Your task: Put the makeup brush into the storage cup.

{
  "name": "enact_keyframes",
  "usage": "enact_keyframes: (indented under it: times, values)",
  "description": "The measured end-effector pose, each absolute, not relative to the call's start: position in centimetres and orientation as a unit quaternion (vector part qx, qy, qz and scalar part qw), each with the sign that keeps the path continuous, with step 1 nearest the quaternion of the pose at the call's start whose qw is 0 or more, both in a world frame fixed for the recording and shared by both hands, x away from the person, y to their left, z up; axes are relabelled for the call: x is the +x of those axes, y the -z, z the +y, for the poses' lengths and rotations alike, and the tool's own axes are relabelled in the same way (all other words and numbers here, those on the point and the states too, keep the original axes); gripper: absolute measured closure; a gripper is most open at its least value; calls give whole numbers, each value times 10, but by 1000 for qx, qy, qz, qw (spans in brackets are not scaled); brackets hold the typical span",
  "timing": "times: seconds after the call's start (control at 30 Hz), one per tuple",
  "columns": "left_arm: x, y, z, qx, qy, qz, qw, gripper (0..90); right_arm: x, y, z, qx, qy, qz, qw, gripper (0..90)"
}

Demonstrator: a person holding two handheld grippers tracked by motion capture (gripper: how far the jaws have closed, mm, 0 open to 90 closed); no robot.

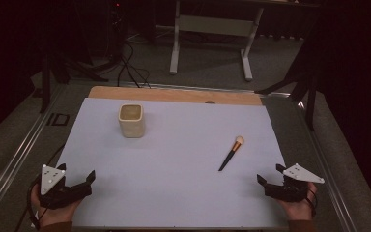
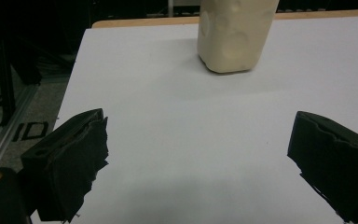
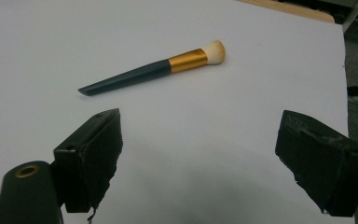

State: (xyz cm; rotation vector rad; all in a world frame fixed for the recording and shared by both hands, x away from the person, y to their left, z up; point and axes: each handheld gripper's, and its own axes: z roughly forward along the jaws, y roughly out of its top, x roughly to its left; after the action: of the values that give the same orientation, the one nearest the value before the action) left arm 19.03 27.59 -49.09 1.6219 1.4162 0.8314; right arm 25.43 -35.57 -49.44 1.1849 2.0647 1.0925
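Surface [image 1: 174, 164]: pale lilac-white sheet, plain, no pattern; tan wooden strip along the far edge. Cup [image 1: 132, 120], far left: cream, plain. Brush [image 1: 231, 153], right: dark teal-black handle, gold band, cream-peach bristles. Left hand-held gripper [image 1: 76, 180]: black jaws, grey three-cornered plate with dark dots. Right hand-held gripper [image 1: 269, 178]: black jaws, grey plate. Floor [image 1: 207, 63]: grey, black cables.

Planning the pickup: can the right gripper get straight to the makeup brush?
Probably yes. The right gripper is open, the makeup brush lies flat just ahead, with bare white table between.
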Motion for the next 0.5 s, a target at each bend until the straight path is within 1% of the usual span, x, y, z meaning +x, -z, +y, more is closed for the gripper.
enact_keyframes:
  times: [0.5]
  values:
    - [190, 491, 278, 643, -332, 560, 403, 51, 254, 494, -353, 431, -405, 765, 254, 137]
